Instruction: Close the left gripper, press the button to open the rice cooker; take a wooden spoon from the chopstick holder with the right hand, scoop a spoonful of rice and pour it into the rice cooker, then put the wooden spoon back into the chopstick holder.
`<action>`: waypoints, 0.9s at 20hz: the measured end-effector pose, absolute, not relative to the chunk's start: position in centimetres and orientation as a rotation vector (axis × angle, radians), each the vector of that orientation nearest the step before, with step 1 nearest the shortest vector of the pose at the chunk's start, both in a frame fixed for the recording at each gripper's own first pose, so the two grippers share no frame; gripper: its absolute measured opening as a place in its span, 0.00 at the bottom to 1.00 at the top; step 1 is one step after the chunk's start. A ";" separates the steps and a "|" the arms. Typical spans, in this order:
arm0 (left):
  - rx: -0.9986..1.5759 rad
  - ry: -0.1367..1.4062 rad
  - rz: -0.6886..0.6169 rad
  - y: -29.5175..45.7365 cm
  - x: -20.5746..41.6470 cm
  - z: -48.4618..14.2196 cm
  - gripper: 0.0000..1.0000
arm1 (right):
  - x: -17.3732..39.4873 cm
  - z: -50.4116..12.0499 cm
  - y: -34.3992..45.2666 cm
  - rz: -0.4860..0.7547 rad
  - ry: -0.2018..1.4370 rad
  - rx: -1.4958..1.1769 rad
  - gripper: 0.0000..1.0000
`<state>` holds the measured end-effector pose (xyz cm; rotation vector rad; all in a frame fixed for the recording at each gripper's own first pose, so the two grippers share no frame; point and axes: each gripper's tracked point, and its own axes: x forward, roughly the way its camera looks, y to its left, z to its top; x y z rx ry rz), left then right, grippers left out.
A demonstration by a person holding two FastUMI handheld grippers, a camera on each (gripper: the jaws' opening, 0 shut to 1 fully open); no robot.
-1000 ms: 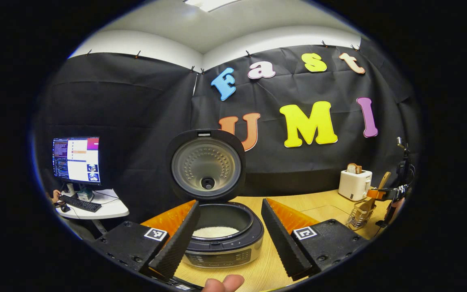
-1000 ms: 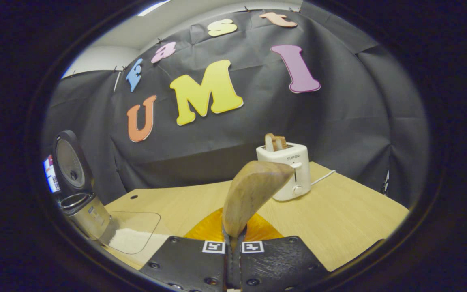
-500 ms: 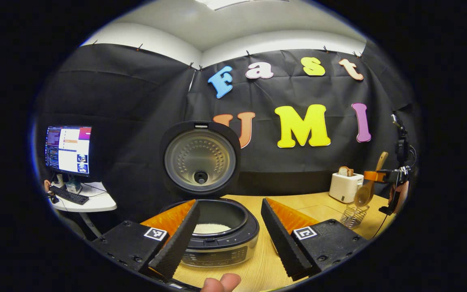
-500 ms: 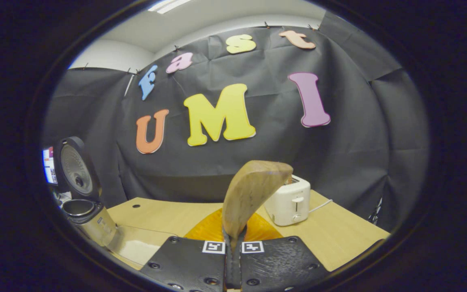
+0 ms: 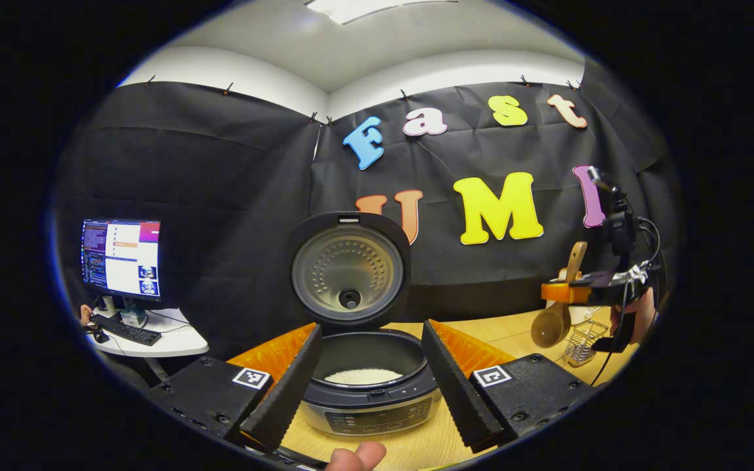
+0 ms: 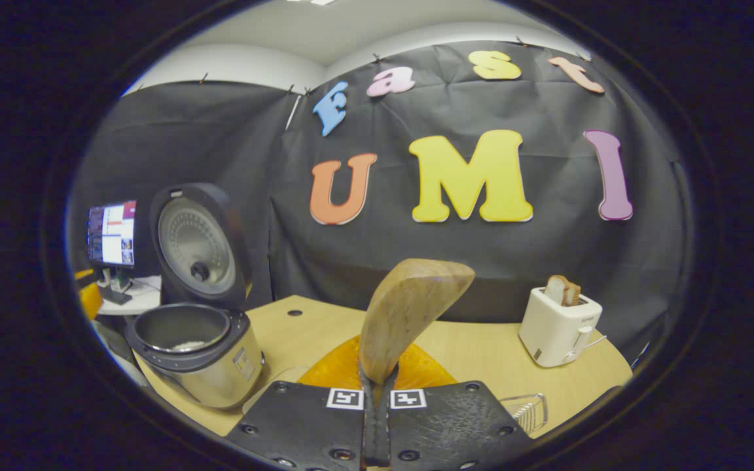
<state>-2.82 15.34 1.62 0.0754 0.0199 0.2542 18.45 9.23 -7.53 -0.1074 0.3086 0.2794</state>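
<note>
The rice cooker (image 5: pixel 372 392) stands open just ahead of my left gripper (image 5: pixel 370 392), lid (image 5: pixel 349 269) upright, white rice (image 5: pixel 364 376) in the pot. The left fingers (image 5: pixel 283 386) are spread wide, one on either side of the pot, holding nothing. In the left gripper view, my right gripper (image 5: pixel 580 290) hangs at the far right, shut on the wooden spoon (image 5: pixel 551 323), whose bowl points down above the wire chopstick holder (image 5: pixel 583 341). In the right gripper view the wooden spoon (image 6: pixel 408 313) rises from between the right gripper (image 6: pixel 377 392)'s shut fingers. There the rice cooker (image 6: pixel 200 356) sits to the left.
A white toaster (image 6: pixel 557 326) with bread stands on the wooden table (image 6: pixel 482 356) at the back right. The chopstick holder (image 6: pixel 527 409) sits low beside my right fingers. A monitor (image 5: pixel 122 257) and keyboard stand on a side desk to the left. A thumb (image 5: pixel 359 456) shows at the bottom edge.
My right gripper lifted the wooden spoon up out of the chopstick holder and swung left, bringing the rice cooker into view. The left gripper stayed open at the cooker.
</note>
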 end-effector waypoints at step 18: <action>0.132 0.015 0.257 18.8 -3.9 1.9 0.96 | 16.3 -16.9 11.2 0.189 0.502 -0.112 0.00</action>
